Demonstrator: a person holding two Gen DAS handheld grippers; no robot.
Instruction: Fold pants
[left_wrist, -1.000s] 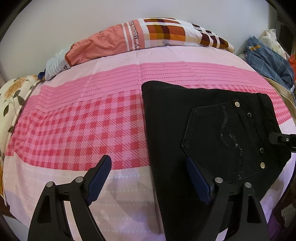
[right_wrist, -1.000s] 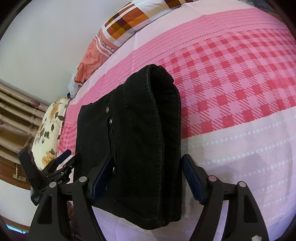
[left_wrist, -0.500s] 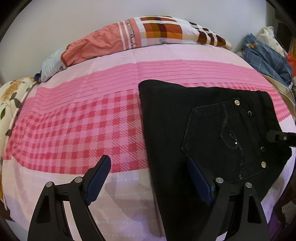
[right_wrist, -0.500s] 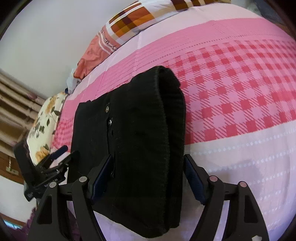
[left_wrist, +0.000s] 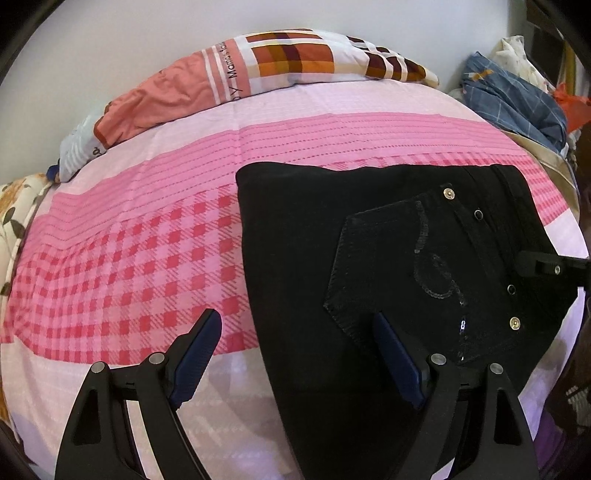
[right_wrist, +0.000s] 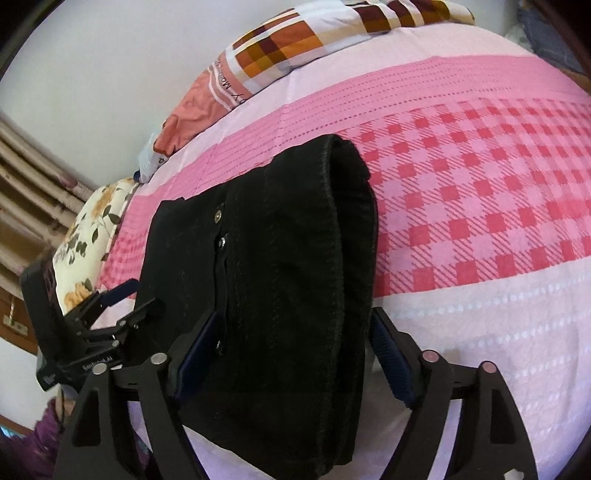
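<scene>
The black pants (left_wrist: 369, 258) lie folded into a thick rectangle on the pink checked bed sheet (left_wrist: 129, 258), back pocket with sequins facing up. My left gripper (left_wrist: 297, 332) is open and empty, hovering over the folded left edge of the pants. My right gripper (right_wrist: 291, 332) is open and empty, its jaws spread either side of the waistband end of the pants (right_wrist: 280, 280), above the fabric. The left gripper also shows in the right wrist view (right_wrist: 122, 302), and one fingertip of the right gripper enters the left wrist view (left_wrist: 543, 264).
A patchwork pillow (left_wrist: 258, 74) lies along the far edge of the bed by the white wall. A floral cloth (right_wrist: 92, 229) lies at one side, a pile of blue checked clothes (left_wrist: 517, 99) at the other. The near bed edge is just below both grippers.
Both grippers have drawn back slightly and shifted; the pants lie still and keep their shape. Both stay open.
</scene>
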